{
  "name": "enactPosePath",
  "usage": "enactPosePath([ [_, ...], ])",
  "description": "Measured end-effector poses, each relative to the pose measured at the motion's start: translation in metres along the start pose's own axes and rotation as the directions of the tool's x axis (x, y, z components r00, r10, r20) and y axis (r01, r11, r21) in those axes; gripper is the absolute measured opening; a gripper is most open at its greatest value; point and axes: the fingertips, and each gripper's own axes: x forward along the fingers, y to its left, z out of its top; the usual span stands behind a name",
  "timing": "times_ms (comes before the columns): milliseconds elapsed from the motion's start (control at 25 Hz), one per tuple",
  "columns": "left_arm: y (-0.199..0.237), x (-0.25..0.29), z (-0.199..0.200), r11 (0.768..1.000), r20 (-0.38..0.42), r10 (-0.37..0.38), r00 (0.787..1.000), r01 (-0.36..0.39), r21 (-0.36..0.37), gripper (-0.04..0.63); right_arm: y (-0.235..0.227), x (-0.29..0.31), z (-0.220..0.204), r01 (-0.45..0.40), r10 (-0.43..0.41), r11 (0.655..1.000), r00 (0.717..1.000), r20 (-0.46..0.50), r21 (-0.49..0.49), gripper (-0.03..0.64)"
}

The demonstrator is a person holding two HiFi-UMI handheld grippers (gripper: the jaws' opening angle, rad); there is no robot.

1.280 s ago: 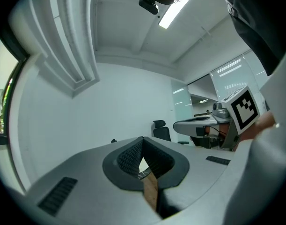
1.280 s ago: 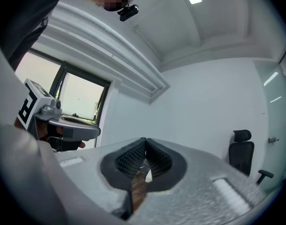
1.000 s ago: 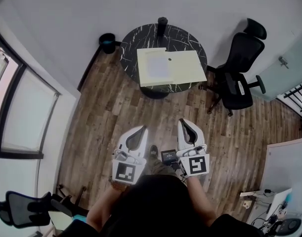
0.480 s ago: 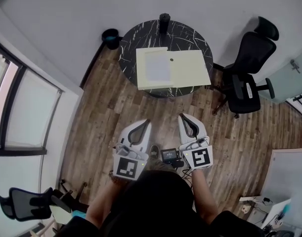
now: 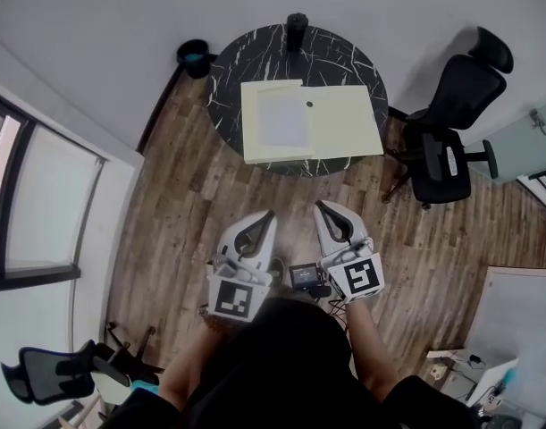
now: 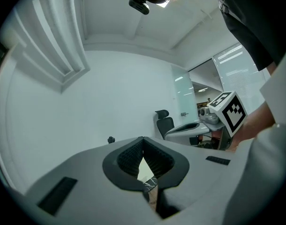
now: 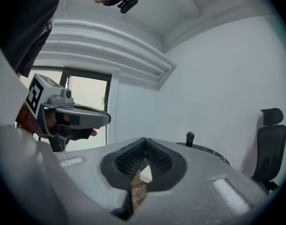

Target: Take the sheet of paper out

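Note:
A white sheet of paper [image 5: 281, 121] lies on the left half of a pale yellow folder [image 5: 341, 119], spread flat on a round black marble table [image 5: 335, 50]. Both grippers are held side by side over the wooden floor, short of the table and pointing at it. My left gripper [image 5: 271, 213] is shut with nothing in it, its tips meeting in the left gripper view [image 6: 143, 138]. My right gripper [image 5: 319, 204] is also shut and empty [image 7: 145, 138]. A slice of the folder shows through each pair of jaws.
A black cylinder [image 5: 297, 21] stands at the table's far edge. A black bin [image 5: 194, 58] sits by the wall to the left. A black office chair [image 5: 447, 141] stands right of the table, another [image 5: 49, 374] at the lower left. Windows line the left wall.
Both grippers have moved forward towards the table together, and the table now sits a little closer in the head view. Both stay shut.

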Motion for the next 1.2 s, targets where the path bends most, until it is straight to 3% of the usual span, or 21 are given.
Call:
enactPosePath([
  [120, 0.020, 0.020, -0.005, 1.000, -0.014, -0.028, 1.000, 0.028, -0.008, -0.002, -0.007, 0.022, 0.007, 0.002, -0.002, 1.000, 1.000, -0.002, 0.011, -0.002],
  [400, 0.064, 0.059, 0.019, 0.996, 0.052, -0.088, 0.995, 0.086, 0.025, -0.002, -0.009, 0.072, 0.018, 0.005, -0.004, 1.000, 0.999, -0.033, 0.029, -0.002],
  [600, 0.088, 0.063, 0.014, 0.989, 0.063, -0.130, 0.990, 0.133, -0.057, -0.002, -0.009, 0.094, 0.024, 0.033, -0.032, 0.999, 0.997, -0.069, 0.004, -0.002],
  [880, 0.116, 0.068, 0.003, 0.988, 0.055, -0.122, 0.991, 0.126, -0.084, -0.002, -0.010, 0.125, 0.021, 0.020, -0.018, 1.000, 0.996, -0.089, 0.020, -0.002],
  [1040, 0.125, 0.083, -0.006, 0.989, 0.045, -0.111, 0.993, 0.114, -0.091, -0.002, -0.039, 0.138, 0.006, 0.022, -0.017, 0.999, 0.994, -0.104, 0.046, -0.002],
  [1200, 0.136, 0.105, -0.019, 0.992, 0.005, -0.083, 0.997, 0.083, -0.094, -0.002, -0.078, 0.156, -0.010, -0.031, 0.034, 0.999, 0.992, -0.123, 0.033, -0.002],
])
